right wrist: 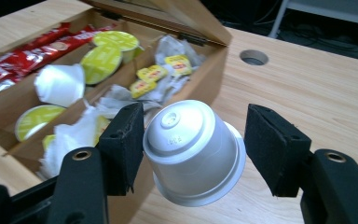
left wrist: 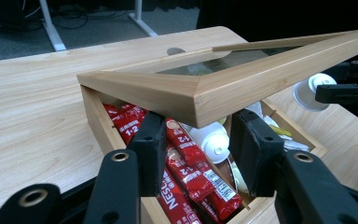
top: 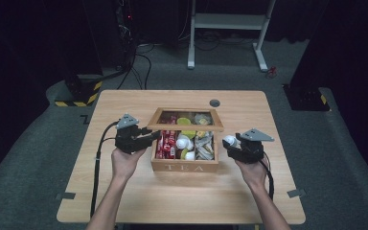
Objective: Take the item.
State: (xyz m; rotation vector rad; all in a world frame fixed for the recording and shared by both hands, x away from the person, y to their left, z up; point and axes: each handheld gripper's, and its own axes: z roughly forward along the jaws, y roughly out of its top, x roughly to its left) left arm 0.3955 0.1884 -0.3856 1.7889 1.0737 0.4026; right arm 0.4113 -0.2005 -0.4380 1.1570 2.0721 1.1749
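The right gripper [right wrist: 193, 140] pinches a white coffee capsule [right wrist: 193, 151], one pad against its side and the wide rim turned toward the camera in the right gripper view; the far pad looks a little off the cup, so how firmly it presses cannot be told. In the high view this gripper [top: 231, 142] holds the capsule [top: 229, 140] just beside the right wall of the wooden tea box [top: 185, 167], above the table [top: 124, 191] and nearer its right edge than its left.

The left gripper [left wrist: 200, 140] is pressed onto the front corner of the box's glass-paned lid [left wrist: 223, 88], keeping it lifted and tilted over the open compartments. In the high view that gripper [top: 149, 137] sits at the box's left side.

The box stands near the middle of the table, its "TEA" face toward the near edge. Inside lie red coffee sticks [left wrist: 186, 172] in the left compartment, more white and lime-green capsules [right wrist: 102, 63] in the middle, and paper tea bags [right wrist: 156, 77] with yellow tags on the right. A round cable hole [top: 214, 102] lies near the far edge.
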